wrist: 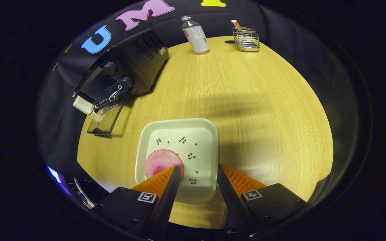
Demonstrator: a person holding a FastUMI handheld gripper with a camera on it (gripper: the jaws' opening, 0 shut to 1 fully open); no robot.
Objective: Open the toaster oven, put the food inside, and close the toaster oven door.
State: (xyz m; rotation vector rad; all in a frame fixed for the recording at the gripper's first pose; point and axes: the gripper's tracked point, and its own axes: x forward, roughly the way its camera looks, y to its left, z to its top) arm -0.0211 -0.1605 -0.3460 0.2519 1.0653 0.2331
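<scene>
The pink round food (163,163) lies on the cherry-print plate (206,134), set well short of the toaster oven (126,70), whose door (106,117) already hangs open to receive it. The gripper (198,175) hovers over the plate, fingers spread and empty, seemingly lining up the pickup.

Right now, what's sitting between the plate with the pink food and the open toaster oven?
Nothing: in the gripper view, only bare table separates the plate from the toaster oven. The gripper hangs open above the plate, pink food by one finger.
</scene>
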